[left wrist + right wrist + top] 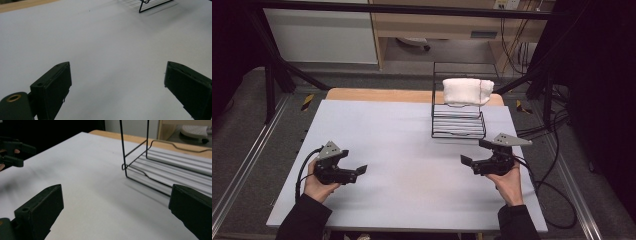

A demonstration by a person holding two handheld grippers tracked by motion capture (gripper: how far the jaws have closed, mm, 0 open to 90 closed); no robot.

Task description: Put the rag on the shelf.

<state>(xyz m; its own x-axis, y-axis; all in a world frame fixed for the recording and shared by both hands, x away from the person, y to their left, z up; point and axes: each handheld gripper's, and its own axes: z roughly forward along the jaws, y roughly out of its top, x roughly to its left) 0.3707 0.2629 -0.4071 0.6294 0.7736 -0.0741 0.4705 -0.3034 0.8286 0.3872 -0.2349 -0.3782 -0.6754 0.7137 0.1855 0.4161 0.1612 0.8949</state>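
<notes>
A black wire rack (458,125) stands at the back right of the white table (402,150). A white rolled towel (467,91) lies on its top shelf. My left gripper (353,161) rests low at the table's front left, open with nothing between its jaws; the left gripper view shows the gripper (117,82) spread wide over bare table, with a corner of the rack (155,6) far ahead. My right gripper (475,152) sits just in front of the rack, open and empty. In the right gripper view, that gripper (116,205) faces the rack's lower shelf (160,162).
A wooden board (377,95) edges the table's far side. Black frame posts (272,75) and cables (552,190) run along the table's sides. The other hand's gripper (12,152) appears far left in the right gripper view.
</notes>
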